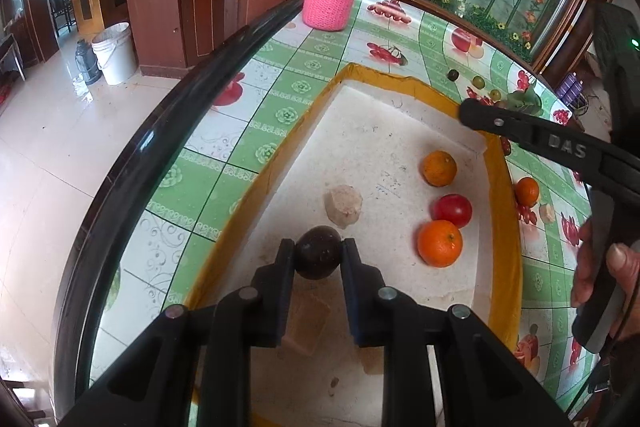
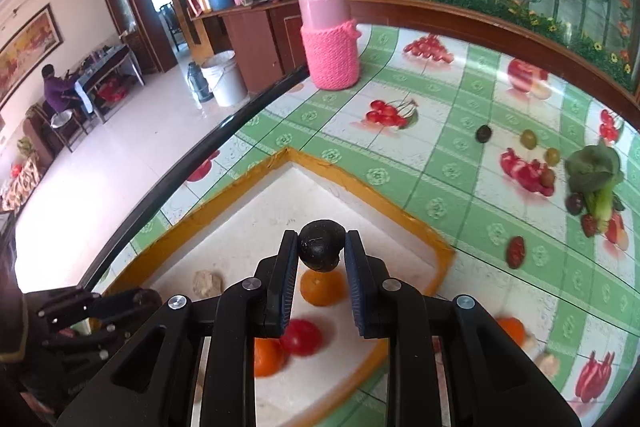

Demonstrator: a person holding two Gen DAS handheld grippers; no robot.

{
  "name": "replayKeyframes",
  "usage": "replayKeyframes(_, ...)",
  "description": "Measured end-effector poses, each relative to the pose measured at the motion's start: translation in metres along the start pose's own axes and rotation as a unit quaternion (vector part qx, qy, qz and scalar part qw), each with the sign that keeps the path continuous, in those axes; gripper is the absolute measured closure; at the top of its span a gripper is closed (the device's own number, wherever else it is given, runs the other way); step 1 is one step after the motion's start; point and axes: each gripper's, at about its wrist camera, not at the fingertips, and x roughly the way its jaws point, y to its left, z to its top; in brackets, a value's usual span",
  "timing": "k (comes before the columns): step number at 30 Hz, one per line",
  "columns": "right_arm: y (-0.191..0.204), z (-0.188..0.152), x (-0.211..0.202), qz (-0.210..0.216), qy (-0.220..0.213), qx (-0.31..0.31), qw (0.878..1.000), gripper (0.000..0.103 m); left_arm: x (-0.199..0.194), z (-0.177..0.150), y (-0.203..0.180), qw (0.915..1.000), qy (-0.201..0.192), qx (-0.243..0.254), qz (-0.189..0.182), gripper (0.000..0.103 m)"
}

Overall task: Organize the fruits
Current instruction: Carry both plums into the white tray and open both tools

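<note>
Clamping a round dark-purple fruit (image 1: 319, 251) in my left gripper (image 1: 318, 254) and a wrinkled black fruit (image 2: 321, 245) in my right gripper (image 2: 321, 249), I hold both above the white yellow-rimmed foam tray (image 1: 400, 131), oranges just beyond.

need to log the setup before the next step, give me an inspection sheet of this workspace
surface: table under a green and white fruit-print cloth.
job's things: white tray with a yellow rim holds two oranges, a red tomato and a pale chunk; a third orange lies outside it.
clutter: small dark and green fruits, leafy greens, pink knit-covered jar.
grippers: left tongs shut on a dark round fruit; right tongs shut on a black fruit.
cables: nothing seen.
surroundings: white bucket, wooden cabinets, seated person.
</note>
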Motion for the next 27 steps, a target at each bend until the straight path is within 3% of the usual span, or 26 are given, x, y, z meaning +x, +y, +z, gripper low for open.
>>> replayKeyframes(9, 0.013, 0.005, 0.049, 0.020, 0.051, -0.015, 0.998, 0.080, 0.016, 0.004, 0.003, 0.9999, 0.013, 0.002, 0.006, 0.077)
replayKeyframes(20, 0.017, 0.010, 0.073, 0.003, 0.099, -0.044, 0.994, 0.080, 0.024, 0.006, -0.001, 0.9998, 0.015, 0.008, 0.014, 0.077)
replayKeyframes(23, 0.014, 0.011, 0.075, 0.006, 0.105, -0.033, 0.994, 0.077, 0.025, 0.006, 0.000, 0.9997, 0.016, 0.006, 0.014, 0.076)
replayKeyframes(24, 0.013, 0.011, 0.074, 0.001, 0.106, -0.033, 0.994, 0.071, 0.024, 0.006, 0.000, 0.9997, 0.017, 0.006, 0.015, 0.075)
replayKeyframes(27, 0.012, 0.010, 0.072, -0.002, 0.107, -0.029, 0.994, 0.070, 0.022, 0.005, 0.000, 0.9997, 0.016, 0.003, 0.018, 0.070)
